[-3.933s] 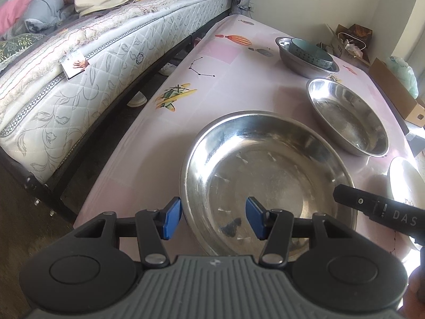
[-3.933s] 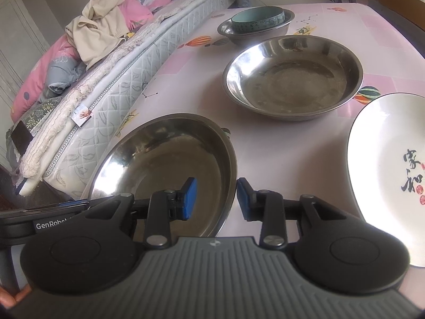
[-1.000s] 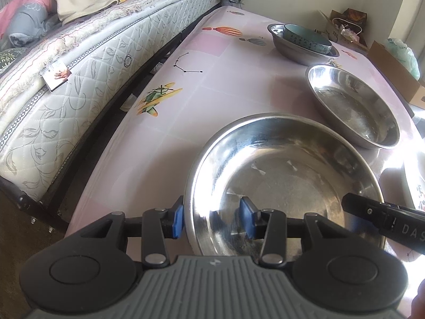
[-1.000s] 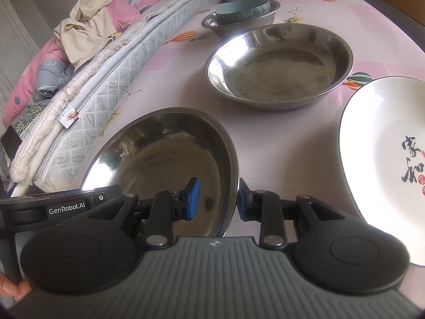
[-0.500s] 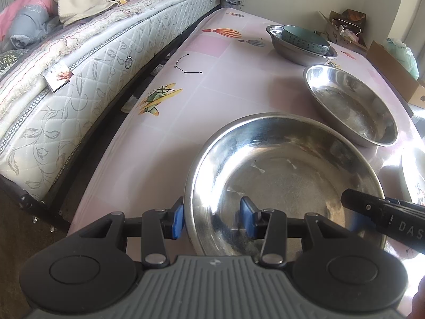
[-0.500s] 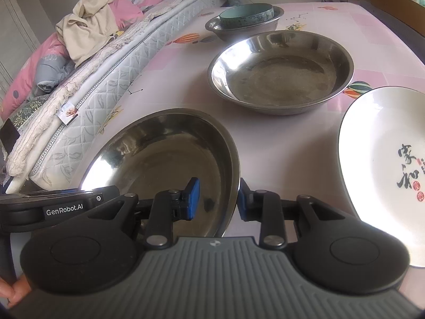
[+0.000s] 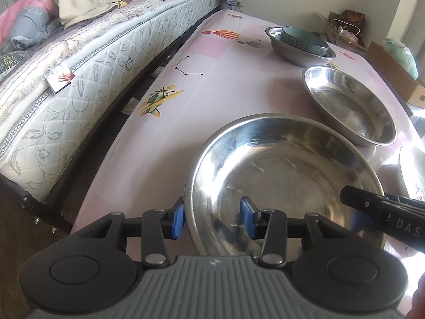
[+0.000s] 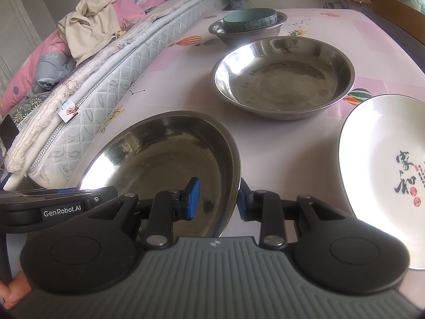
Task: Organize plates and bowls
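Note:
A large steel bowl sits nearest me on the pink table. My left gripper is shut on its near left rim, one blue pad outside the wall and one inside. In the right wrist view the same bowl has its right rim pinched by my right gripper. Farther back stands a second steel bowl, and behind it a third steel bowl with a teal bowl nested inside. A white plate with black characters lies to the right.
A bed with a quilted mattress and piled clothes runs along the table's left side, with a dark gap between them. A cardboard box and bags stand past the far right edge. A hand shows at the lower left of the right wrist view.
Since the oldest frames both grippers' jaws have narrowed onto the large bowl's rim. Over the last second the views have barely shifted.

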A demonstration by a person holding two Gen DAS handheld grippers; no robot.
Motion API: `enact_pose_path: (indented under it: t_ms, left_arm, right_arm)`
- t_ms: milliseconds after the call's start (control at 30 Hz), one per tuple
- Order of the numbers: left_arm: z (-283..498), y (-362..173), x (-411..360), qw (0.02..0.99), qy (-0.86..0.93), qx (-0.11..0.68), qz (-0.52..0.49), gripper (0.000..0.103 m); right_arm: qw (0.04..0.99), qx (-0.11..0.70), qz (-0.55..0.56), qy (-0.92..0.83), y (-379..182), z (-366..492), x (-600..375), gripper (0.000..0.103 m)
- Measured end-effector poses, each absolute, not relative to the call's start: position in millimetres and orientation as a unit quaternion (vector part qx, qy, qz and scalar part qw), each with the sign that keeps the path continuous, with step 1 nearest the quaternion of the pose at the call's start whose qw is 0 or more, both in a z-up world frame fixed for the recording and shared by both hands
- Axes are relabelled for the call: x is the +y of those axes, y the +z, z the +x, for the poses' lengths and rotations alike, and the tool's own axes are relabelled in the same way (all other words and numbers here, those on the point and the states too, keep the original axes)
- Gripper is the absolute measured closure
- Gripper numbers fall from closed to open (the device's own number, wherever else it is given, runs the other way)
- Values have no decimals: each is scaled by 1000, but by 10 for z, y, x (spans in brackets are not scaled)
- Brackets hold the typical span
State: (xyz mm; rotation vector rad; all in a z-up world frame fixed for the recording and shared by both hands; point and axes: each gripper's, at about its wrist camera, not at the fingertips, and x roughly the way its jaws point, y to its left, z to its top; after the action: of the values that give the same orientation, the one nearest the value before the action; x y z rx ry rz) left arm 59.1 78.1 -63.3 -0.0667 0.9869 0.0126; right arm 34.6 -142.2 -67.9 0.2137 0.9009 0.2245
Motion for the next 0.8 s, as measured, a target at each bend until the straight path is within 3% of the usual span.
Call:
enact_pose_path:
  t_ms: [800]
  left_arm:
    - [560,-570,781,886,1,462,-29,59]
  right_arm:
    - [895,421,90,116,-602,293,-1368,74]
